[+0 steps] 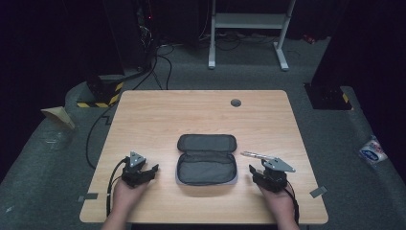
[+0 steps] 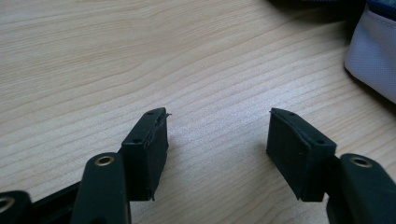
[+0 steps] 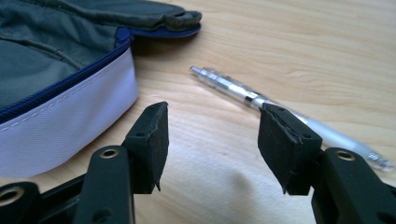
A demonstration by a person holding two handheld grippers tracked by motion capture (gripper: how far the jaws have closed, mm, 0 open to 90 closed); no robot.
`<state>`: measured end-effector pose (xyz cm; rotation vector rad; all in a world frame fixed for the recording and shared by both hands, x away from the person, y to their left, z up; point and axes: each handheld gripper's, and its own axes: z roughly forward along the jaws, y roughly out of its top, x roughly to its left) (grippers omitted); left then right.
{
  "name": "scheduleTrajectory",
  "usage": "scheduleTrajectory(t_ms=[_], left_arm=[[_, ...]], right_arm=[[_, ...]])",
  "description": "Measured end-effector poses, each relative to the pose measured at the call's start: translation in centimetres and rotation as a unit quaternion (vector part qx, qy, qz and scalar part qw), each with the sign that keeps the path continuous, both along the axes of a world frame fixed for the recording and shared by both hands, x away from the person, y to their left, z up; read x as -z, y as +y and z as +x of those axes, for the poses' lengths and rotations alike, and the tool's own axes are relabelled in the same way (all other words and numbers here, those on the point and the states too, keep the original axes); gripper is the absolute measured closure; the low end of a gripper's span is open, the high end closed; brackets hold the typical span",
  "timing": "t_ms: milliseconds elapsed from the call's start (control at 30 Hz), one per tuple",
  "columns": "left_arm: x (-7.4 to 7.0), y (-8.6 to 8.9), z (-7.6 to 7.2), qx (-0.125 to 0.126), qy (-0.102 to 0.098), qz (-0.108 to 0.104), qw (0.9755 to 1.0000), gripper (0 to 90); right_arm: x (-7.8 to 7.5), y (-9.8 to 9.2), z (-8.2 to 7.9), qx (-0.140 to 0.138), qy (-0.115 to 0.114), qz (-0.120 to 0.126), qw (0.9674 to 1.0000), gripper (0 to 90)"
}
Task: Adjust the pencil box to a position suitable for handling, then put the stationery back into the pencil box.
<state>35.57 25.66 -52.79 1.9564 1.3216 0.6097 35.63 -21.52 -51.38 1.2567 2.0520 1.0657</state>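
An open pencil case (image 1: 207, 159) lies in the middle of the wooden table (image 1: 191, 115), its grey lining facing up; the shell is white with a blue zip (image 3: 70, 107). Just right of it lies a clear, silver-tipped pen (image 1: 256, 155). My left gripper (image 1: 152, 171) rests on the table left of the case, open with only bare wood between its jaws (image 2: 218, 113); a corner of the case (image 2: 373, 51) shows at the far right. My right gripper (image 1: 256, 170) sits right of the case, open (image 3: 213, 106). The pen (image 3: 233, 88) lies just beyond its right jaw, untouched.
A grey cable grommet (image 1: 235, 102) sits near the table's far edge. On the floor are a white desk frame (image 1: 282, 52) behind the table, cables at the back left and a white packet (image 1: 372, 151) at the right.
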Motion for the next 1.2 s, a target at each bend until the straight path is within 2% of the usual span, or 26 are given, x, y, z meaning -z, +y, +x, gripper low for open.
scheduleTrajectory(t_ms=[233, 500, 633, 700, 833, 867, 1033, 1200], left_arm=[[0.0, -0.1, 0.0, -0.004, 0.001, 0.001, 1.0, 36.3], [0.0, -0.1, -0.2, -0.006, 0.0, 0.002, 1.0, 35.5], [0.0, -0.1, -0.3, -0.006, 0.0, 0.002, 1.0, 35.3], [0.0, -0.1, -0.5, -0.008, 0.001, 0.003, 1.0, 35.3], [0.0, 0.0, -0.5, -0.008, 0.0, 0.003, 1.0, 35.3], [0.0, 0.0, -0.5, -0.009, 0.0, 0.005, 0.9999, 35.2], [0.0, -0.1, -0.5, -0.011, 0.0, 0.005, 0.9999, 35.3], [0.0, -0.1, -0.5, -0.011, 0.0, 0.005, 0.9999, 35.3]], right_arm=[[-0.5, -0.7, 1.0, 0.009, -0.008, -0.008, 0.9999, 41.0], [-0.7, -1.5, 2.2, 0.021, -0.012, 0.0, 0.9997, 41.1], [-0.7, -2.4, 3.6, 0.034, 0.017, -0.006, 0.9993, 43.7], [-0.7, -2.5, 3.8, 0.037, 0.018, -0.004, 0.9992, 44.0], [-0.8, -3.4, 4.6, 0.043, 0.013, -0.021, 0.9988, 44.5], [-0.7, -3.9, 5.0, 0.046, 0.026, -0.027, 0.9982, 45.1], [-0.2, -4.8, 5.5, 0.042, 0.046, -0.021, 0.9978, 46.2], [0.3, -4.8, 5.8, 0.034, 0.063, -0.024, 0.9971, 47.2]])
